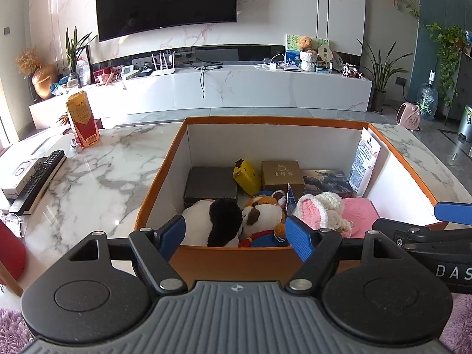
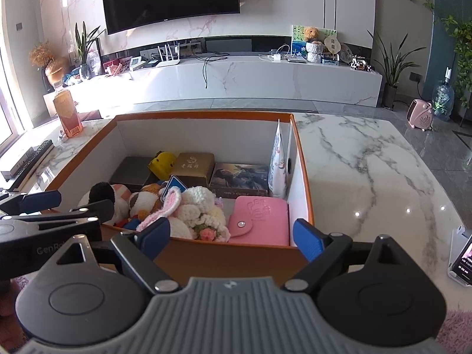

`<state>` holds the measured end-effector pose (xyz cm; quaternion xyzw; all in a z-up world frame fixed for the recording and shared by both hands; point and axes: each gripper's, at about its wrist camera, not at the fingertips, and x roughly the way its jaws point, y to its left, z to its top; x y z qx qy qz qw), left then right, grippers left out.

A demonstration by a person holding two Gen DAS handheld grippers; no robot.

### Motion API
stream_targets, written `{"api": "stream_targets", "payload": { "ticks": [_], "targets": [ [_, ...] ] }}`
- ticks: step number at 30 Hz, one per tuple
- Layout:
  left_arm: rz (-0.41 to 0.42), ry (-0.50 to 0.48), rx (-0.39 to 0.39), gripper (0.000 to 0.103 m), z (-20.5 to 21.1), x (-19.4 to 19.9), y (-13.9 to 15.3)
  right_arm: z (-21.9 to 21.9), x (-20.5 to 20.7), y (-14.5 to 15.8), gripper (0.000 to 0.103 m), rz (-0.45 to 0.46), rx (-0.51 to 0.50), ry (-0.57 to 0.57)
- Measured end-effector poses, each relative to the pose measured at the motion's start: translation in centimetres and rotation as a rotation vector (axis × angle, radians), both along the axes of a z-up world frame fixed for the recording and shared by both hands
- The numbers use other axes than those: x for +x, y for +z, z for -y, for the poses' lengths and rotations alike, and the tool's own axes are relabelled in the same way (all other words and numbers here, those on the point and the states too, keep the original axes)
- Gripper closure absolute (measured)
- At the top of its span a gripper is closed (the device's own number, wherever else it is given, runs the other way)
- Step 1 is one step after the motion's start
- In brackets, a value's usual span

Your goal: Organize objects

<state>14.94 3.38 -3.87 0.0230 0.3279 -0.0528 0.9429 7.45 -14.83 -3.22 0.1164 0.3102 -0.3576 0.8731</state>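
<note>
An orange box with white inner walls stands on the marble table, filled with things. Inside lie a black-and-white plush, a crocheted bunny, a pink wallet, a gold box, a yellow toy, a dark box and a picture box. My left gripper is open at the box's near wall, nothing between its fingers. My right gripper is open beside it, over the same wall.
A yellow-and-red carton stands at the table's far left. Remotes lie at the left edge. A phone on a stand sits at the right edge. Bare marble stretches right of the box. A TV console lies beyond.
</note>
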Motion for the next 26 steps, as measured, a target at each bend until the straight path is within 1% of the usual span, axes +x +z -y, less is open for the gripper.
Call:
{"api": "stream_targets", "payload": {
  "ticks": [26],
  "targets": [
    [-0.010,-0.014,-0.003,0.015,-0.25,0.21,-0.01,-0.05,0.03,-0.01,0.011,-0.005,-0.005,0.002]
  ]
}}
